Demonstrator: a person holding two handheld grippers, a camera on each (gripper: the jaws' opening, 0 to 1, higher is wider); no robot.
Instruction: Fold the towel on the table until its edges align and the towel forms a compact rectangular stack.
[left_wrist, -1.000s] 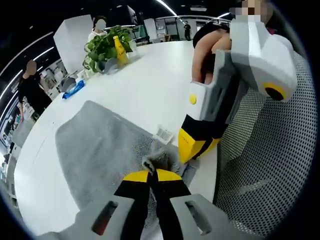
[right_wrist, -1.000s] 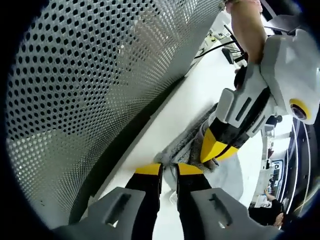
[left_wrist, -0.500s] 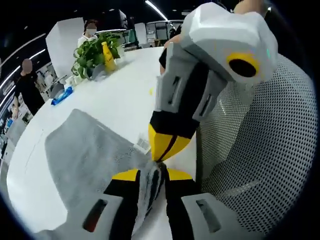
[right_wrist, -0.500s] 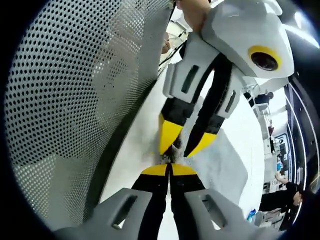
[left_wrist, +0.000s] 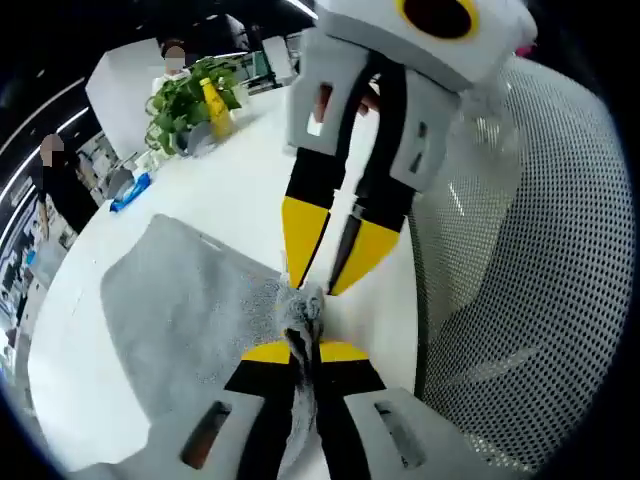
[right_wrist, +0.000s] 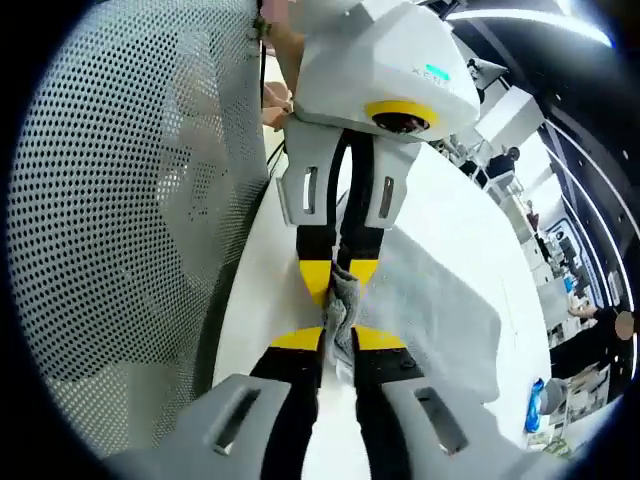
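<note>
One grey terry-cloth towel (left_wrist: 190, 320) lies spread on the smooth white counter (left_wrist: 240, 190), its near corner bunched and lifted. The left hand-held gripper (left_wrist: 303, 351) has its yellow-tipped black jaws pinched on that raised corner. In the right gripper view the right hand-held gripper (right_wrist: 338, 338) likewise grips a fold of towel (right_wrist: 345, 300) between nearly closed jaws. A perforated grey mesh chair back (left_wrist: 520, 260) curves beside the counter edge. Farther off stand one leafy green plant (left_wrist: 185, 100), one yellow bottle (left_wrist: 213, 100) and one blue object (left_wrist: 132, 190).
</note>
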